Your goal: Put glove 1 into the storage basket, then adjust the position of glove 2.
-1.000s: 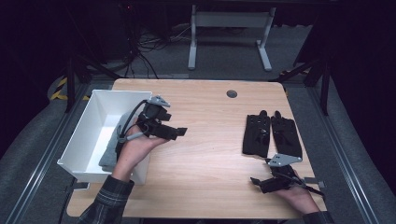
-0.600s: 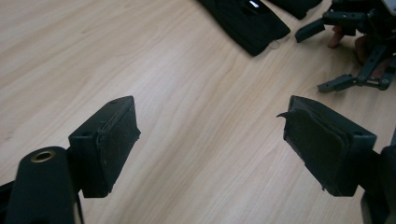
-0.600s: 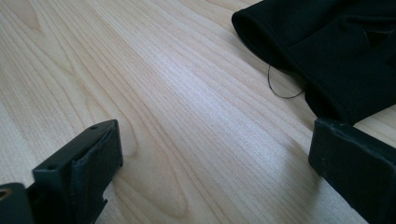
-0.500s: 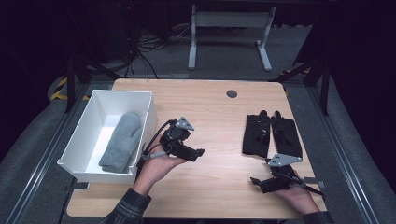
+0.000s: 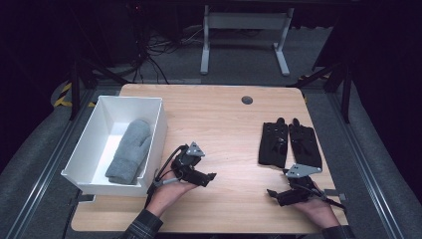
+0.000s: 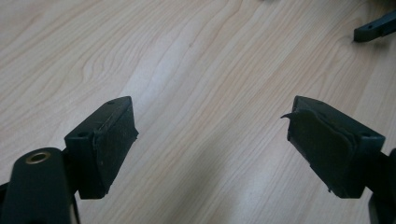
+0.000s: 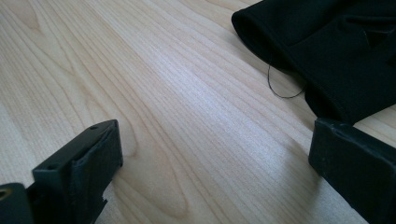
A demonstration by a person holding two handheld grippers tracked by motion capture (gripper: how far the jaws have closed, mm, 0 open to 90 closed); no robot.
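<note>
Left claw (image 5: 208, 176) and right claw (image 5: 272, 193) both agape over bare table (image 5: 224, 129), black gloves (image 5: 288, 142) seemingly just beyond the right.

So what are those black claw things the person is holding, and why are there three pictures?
They are grabbing tools, one in each hand, each with two black jaws that can pinch things. The big picture is from a camera above the table. There you see the left gripper and the right gripper over the wooden table. The other two pictures come from little cameras riding on the tools, looking along their jaws. Both tools are open and hold nothing. On the table a white box holds a grey mitten. Two black gloves lie side by side near the right tool, which also sees a glove close up.
</note>
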